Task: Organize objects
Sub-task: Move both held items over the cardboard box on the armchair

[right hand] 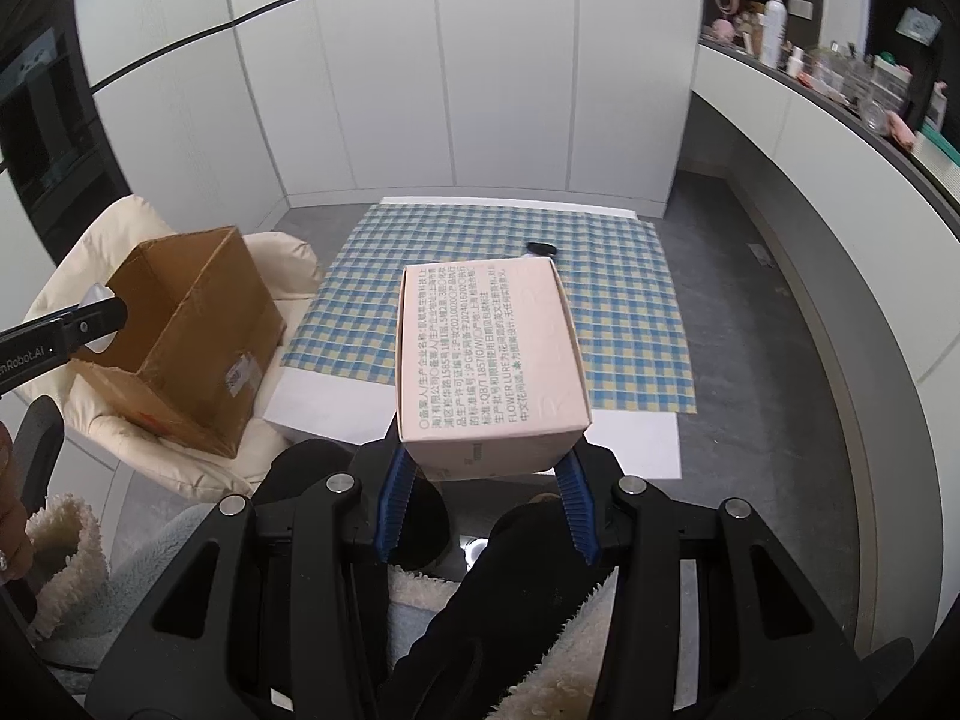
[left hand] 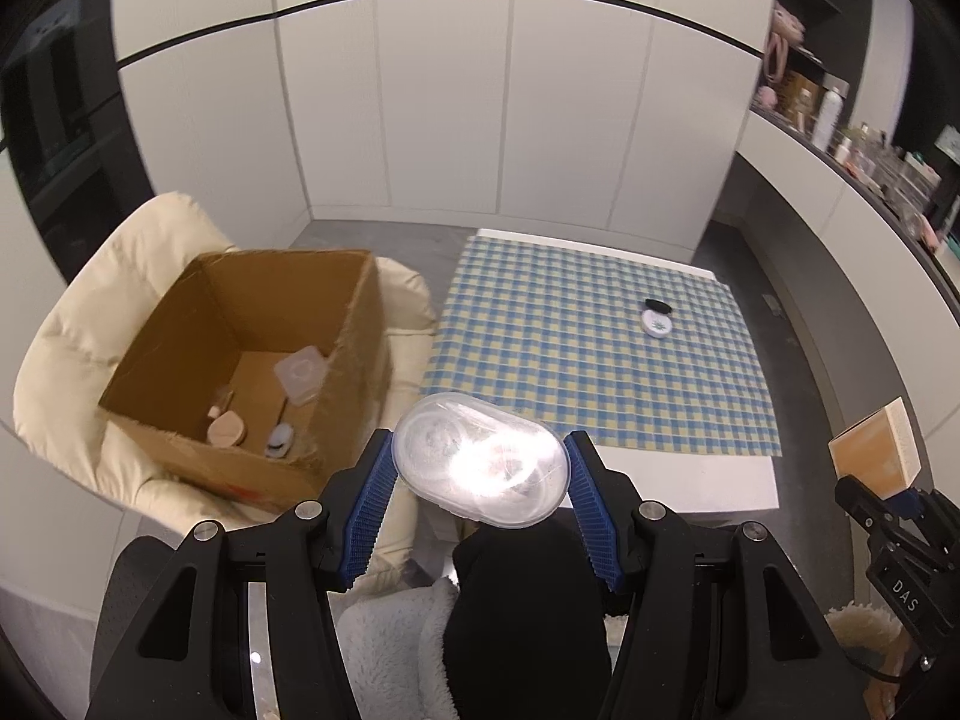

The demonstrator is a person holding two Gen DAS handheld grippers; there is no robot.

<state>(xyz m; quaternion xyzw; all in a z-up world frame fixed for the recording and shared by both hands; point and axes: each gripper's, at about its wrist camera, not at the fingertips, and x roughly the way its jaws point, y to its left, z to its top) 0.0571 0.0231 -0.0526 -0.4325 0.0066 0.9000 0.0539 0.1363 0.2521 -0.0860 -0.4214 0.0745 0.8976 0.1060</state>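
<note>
My left gripper (left hand: 480, 462) is shut on a clear oval plastic case (left hand: 480, 459), held in the air to the right of an open cardboard box (left hand: 252, 360) that sits on a cream cushioned chair (left hand: 78, 324). Several small items lie in the box. My right gripper (right hand: 486, 450) is shut on a pale pink carton with printed text (right hand: 489, 354), held above the near edge of the checked tablecloth (right hand: 630, 312). The right gripper also shows in the left wrist view (left hand: 888, 498) with the carton (left hand: 876, 450). A small round white tin (left hand: 656, 322) with a black lid beside it lies on the cloth.
The white low table (left hand: 690, 480) stands in front of white cabinet doors (left hand: 450, 120). A curved counter with bottles and clutter (right hand: 840, 72) runs along the right. The cardboard box also shows in the right wrist view (right hand: 198, 336). Grey floor (right hand: 750, 300) surrounds the table.
</note>
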